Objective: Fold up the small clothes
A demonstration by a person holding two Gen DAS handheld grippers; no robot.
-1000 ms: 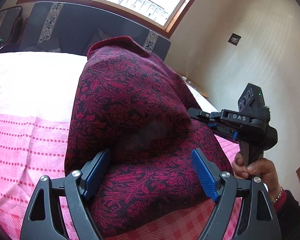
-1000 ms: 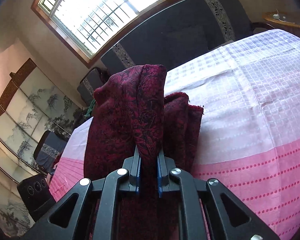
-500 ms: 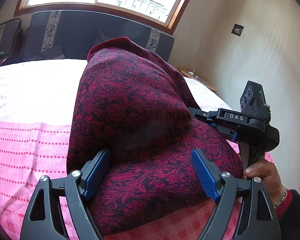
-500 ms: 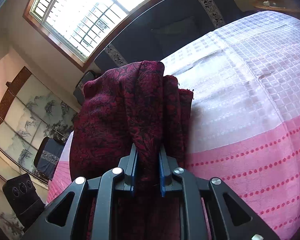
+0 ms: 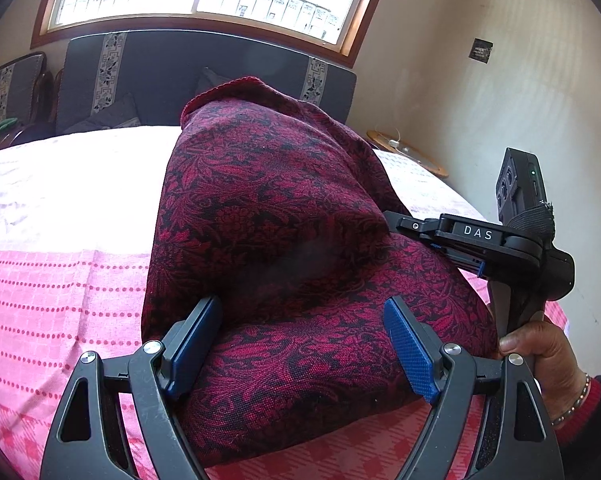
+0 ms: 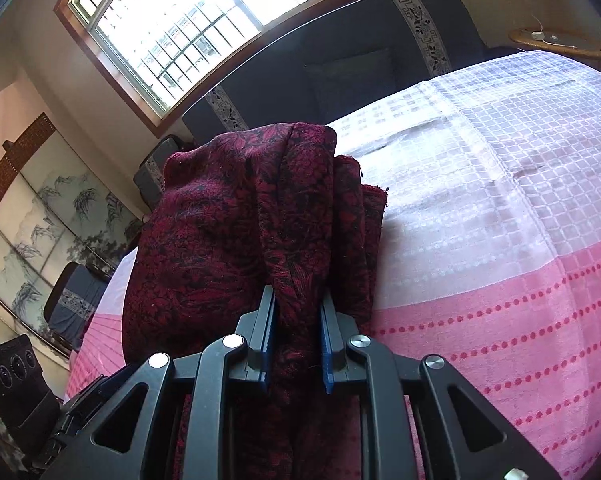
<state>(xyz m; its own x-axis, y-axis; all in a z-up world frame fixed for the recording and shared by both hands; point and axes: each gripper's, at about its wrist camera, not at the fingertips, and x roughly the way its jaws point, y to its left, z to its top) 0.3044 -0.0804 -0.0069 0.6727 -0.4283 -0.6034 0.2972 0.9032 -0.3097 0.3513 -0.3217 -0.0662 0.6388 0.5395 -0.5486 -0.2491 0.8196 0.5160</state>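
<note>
A dark red patterned garment (image 5: 284, 240) lies bunched on the pink and white bedspread (image 5: 52, 280). My left gripper (image 5: 300, 344) is open, its blue pads either side of the garment's near fold without pinching it. My right gripper (image 6: 296, 340) is shut on a ridge of the same garment (image 6: 236, 240), with its jaws a little apart around the thick cloth. The right gripper also shows in the left wrist view (image 5: 460, 240), at the garment's right side, held by a hand (image 5: 548, 356).
The bed fills the foreground; its white checked part (image 6: 500, 152) lies beyond the garment. A dark headboard (image 5: 160, 76) and window stand behind it. A small round side table (image 5: 408, 152) is at the right by the wall. A painted folding screen (image 6: 44, 224) stands left.
The right gripper's jaws have eased slightly apart on the cloth ridge. Both views have tilted a little; the garment has settled lower and closer to the bed.
</note>
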